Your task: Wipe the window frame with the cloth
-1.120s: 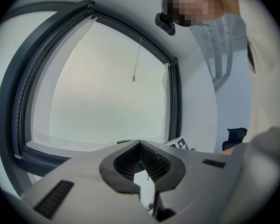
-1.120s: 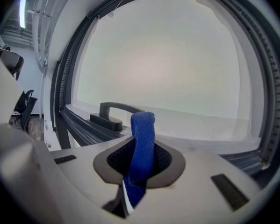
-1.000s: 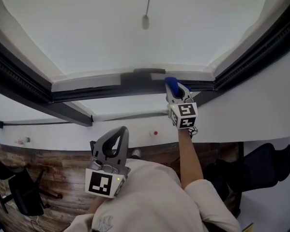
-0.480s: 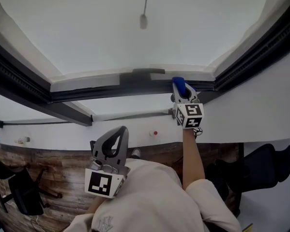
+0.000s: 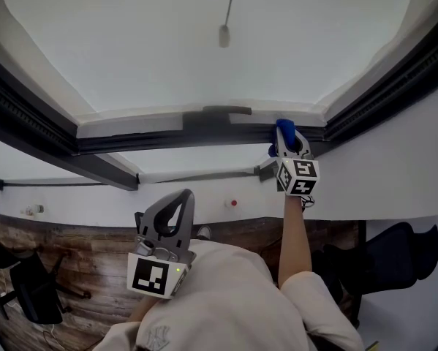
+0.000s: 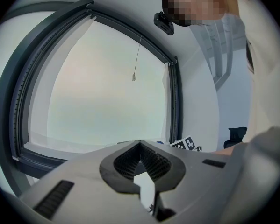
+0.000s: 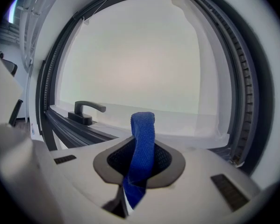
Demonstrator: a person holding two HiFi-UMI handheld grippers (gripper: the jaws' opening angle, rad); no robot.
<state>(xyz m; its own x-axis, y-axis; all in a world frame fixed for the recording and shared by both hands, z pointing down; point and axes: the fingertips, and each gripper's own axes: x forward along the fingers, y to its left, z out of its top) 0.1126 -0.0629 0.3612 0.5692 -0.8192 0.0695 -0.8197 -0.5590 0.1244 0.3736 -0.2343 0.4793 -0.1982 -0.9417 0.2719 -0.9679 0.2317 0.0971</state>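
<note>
A dark grey window frame (image 5: pixel 167 136) runs across the head view, with a dark handle (image 5: pixel 217 111) at its middle. My right gripper (image 5: pixel 286 134) is raised to the frame's right end, near the corner, and is shut on a folded blue cloth (image 5: pixel 284 129). In the right gripper view the blue cloth (image 7: pixel 141 149) stands up between the jaws, with the frame (image 7: pixel 79 129) and handle (image 7: pixel 86 111) to the left. My left gripper (image 5: pixel 176 205) hangs low near the person's chest, shut and holding nothing. Its pinched-together tips (image 6: pixel 140 146) show in the left gripper view.
A blind pull cord (image 5: pixel 224 34) hangs before the pale glass. White wall (image 5: pixel 394 159) surrounds the window. A dark office chair (image 5: pixel 394 258) stands at the lower right, another chair (image 5: pixel 25 284) at the lower left, on a wood-pattern floor.
My right gripper has slid to the right along the frame with the blue cloth, nearing the right corner. The left gripper has stayed put.
</note>
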